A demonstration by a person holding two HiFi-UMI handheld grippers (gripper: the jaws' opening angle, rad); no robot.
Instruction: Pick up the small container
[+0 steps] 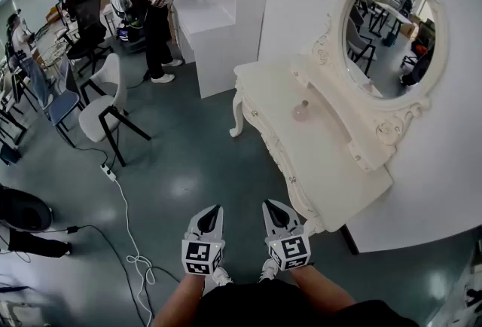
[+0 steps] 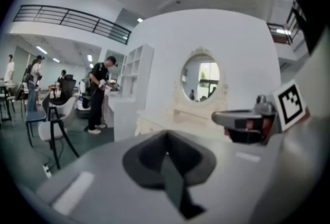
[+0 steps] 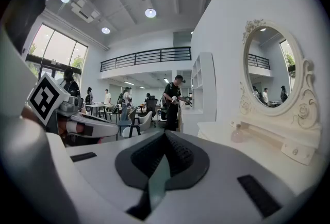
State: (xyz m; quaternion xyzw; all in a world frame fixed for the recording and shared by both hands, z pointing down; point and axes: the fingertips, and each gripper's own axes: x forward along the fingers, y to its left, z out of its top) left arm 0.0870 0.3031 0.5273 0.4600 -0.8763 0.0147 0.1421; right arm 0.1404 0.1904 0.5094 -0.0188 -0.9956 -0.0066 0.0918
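The small container (image 1: pixel 302 111) is a pale pink bottle standing on the white dressing table (image 1: pixel 331 167), below its oval mirror (image 1: pixel 388 32). The right gripper view shows the container (image 3: pixel 237 135) at the right, well ahead of the jaws. My left gripper (image 1: pixel 215 210) and right gripper (image 1: pixel 270 207) hang side by side over the floor, short of the table's near end. Both are shut with nothing between the jaws, as the left gripper view (image 2: pixel 166 138) and right gripper view (image 3: pixel 165 135) show. Each gripper view catches the other gripper beside it.
A person (image 1: pixel 151 9) stands at a white desk and shelf unit (image 1: pixel 218 16) beyond the table. A white chair (image 1: pixel 105 103) and other chairs stand to the left. A white cable (image 1: pixel 128 235) runs across the grey floor near my feet.
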